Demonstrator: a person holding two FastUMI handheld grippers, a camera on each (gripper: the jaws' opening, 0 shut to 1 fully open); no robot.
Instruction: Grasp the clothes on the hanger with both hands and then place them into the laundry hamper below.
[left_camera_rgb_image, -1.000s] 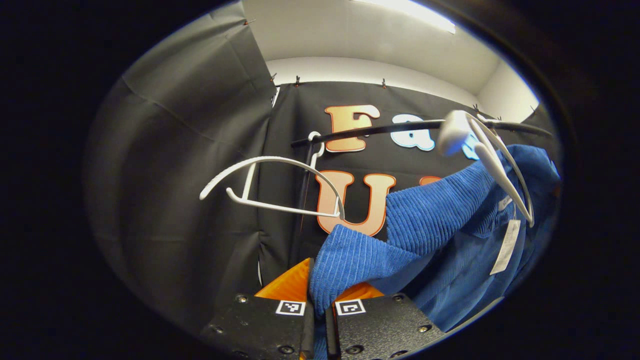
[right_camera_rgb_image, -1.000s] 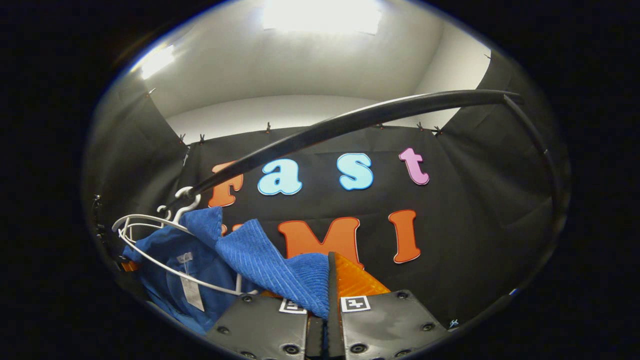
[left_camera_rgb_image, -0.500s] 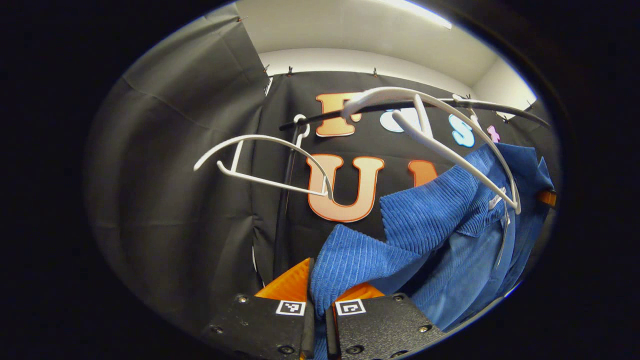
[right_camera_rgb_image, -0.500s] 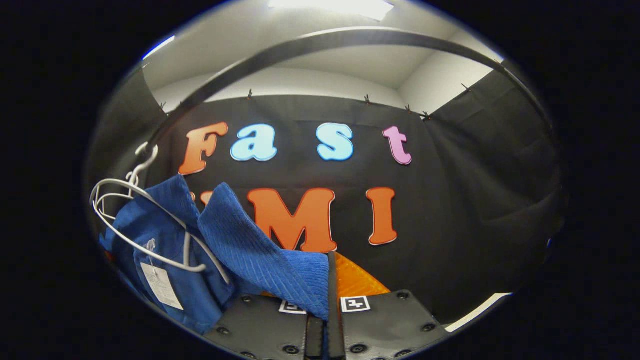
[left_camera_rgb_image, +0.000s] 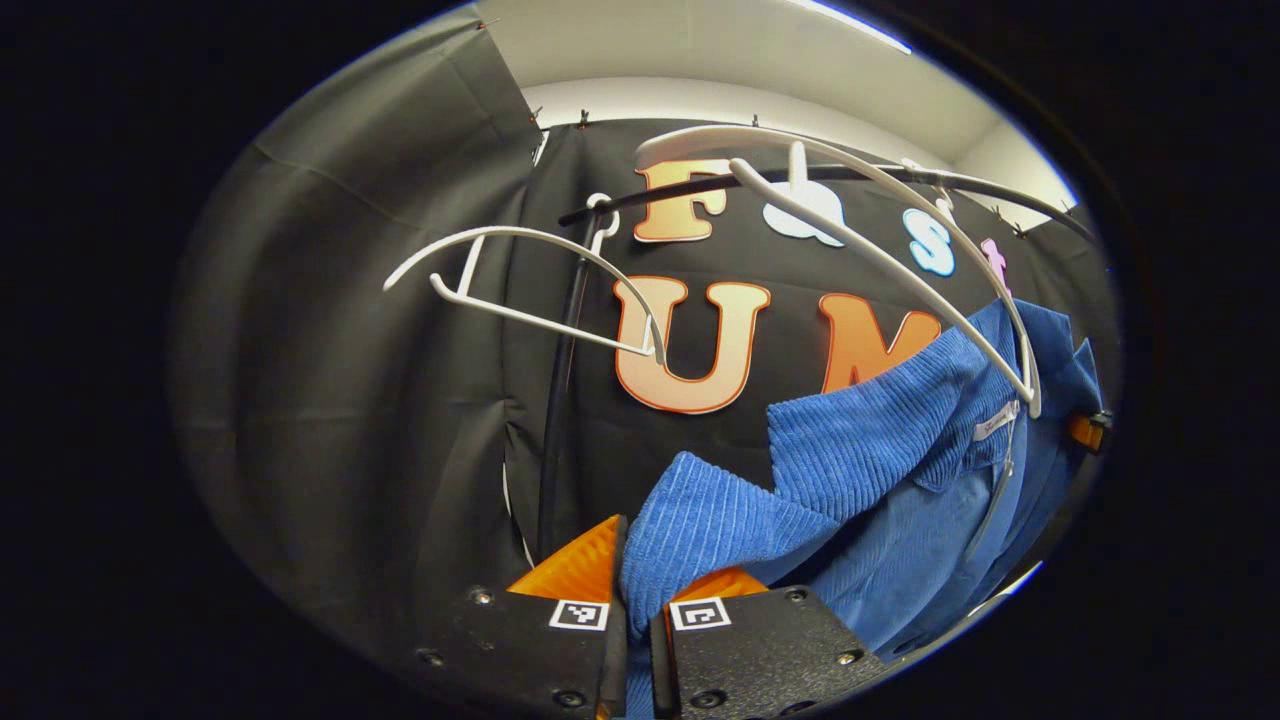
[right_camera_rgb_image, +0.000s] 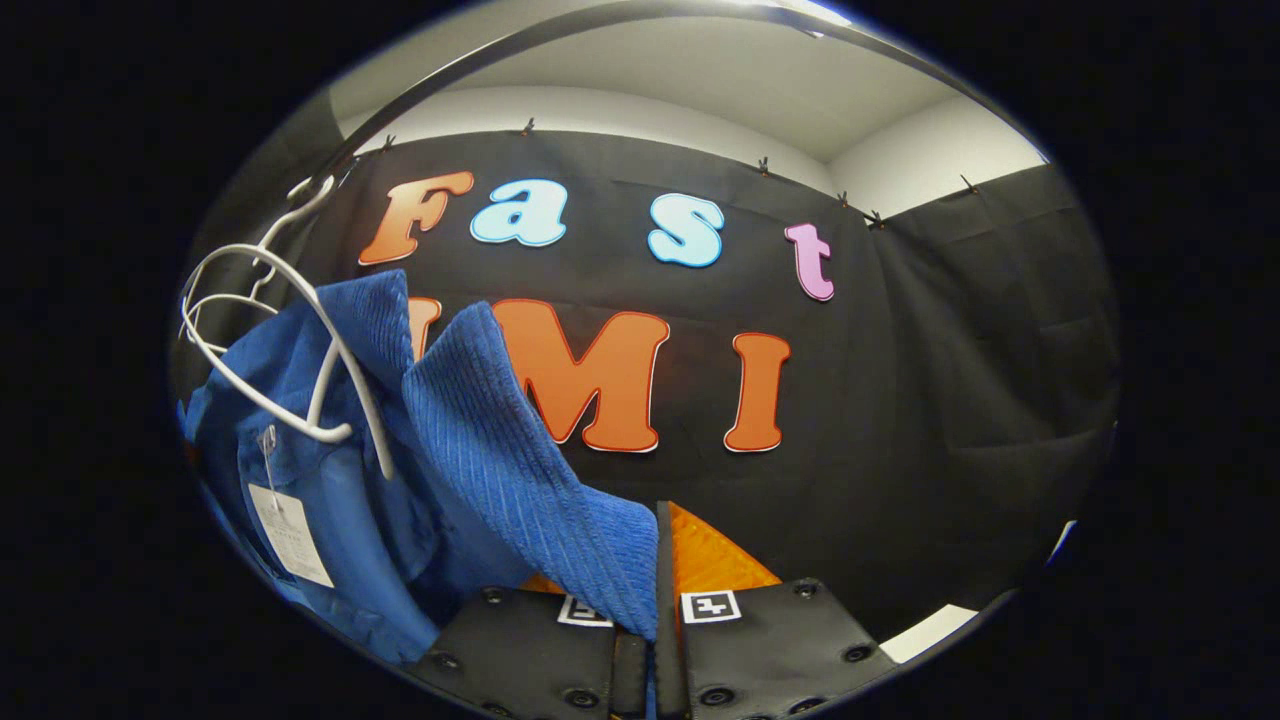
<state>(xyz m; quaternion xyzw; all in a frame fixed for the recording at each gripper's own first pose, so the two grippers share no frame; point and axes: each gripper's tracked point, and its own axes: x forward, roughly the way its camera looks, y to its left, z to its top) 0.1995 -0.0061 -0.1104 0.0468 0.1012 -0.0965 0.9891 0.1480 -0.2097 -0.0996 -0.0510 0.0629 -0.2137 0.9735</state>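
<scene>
Blue garment (left_camera_rgb_image: 850, 450) pinched between both grippers' jaws — partly off white hanger (left_camera_rgb_image: 900, 260)

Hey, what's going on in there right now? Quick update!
Left gripper and right gripper both shut on the blue garment. White hanger partly inside its collar. Hamper out of sight.

left gripper (left_camera_rgb_image: 632, 560): paired dark textured metal plates, round screws, square black-and-white coded tags | right gripper (right_camera_rgb_image: 655, 560): matching dark screwed plates, worn grey patches, square coded tags
</scene>
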